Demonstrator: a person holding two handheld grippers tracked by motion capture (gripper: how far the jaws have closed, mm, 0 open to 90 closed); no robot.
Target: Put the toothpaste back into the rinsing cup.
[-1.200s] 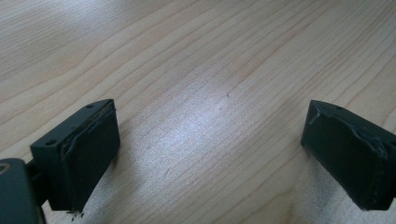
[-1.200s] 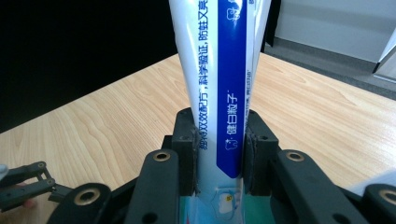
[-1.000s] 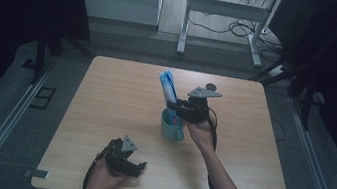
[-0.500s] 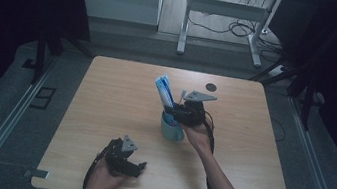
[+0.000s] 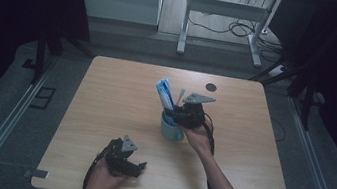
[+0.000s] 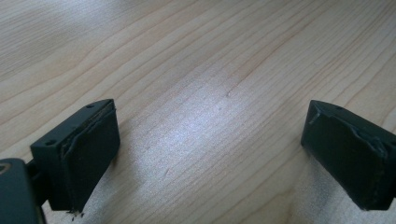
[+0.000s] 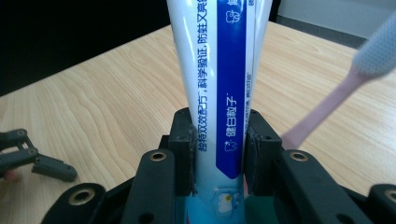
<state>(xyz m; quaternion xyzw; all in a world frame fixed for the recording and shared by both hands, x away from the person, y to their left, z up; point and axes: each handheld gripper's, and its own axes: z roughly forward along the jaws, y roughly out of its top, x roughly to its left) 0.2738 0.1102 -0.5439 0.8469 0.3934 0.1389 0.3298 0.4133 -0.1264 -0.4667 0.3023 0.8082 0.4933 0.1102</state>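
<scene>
A white and blue toothpaste tube (image 5: 164, 93) stands upright in a teal cup (image 5: 171, 130) at the middle of the wooden table (image 5: 102, 115). My right gripper (image 5: 174, 113) is shut on the tube just above the cup's rim. In the right gripper view both pads press on the tube (image 7: 219, 93). A pink toothbrush (image 7: 327, 107) leans out to its right. My left gripper (image 5: 138, 166) rests low near the table's front edge. Its jaws stand wide open over bare wood in the left gripper view (image 6: 210, 154).
A small dark round mark (image 5: 211, 86) lies on the table behind the cup. Beyond the far edge a metal desk frame (image 5: 187, 21) and cables stand on the floor. The left gripper (image 7: 32, 158) also shows at the left of the right gripper view.
My right gripper has come down and slightly nearer with the tube, which now sits lower in the cup. The left gripper has not moved.
</scene>
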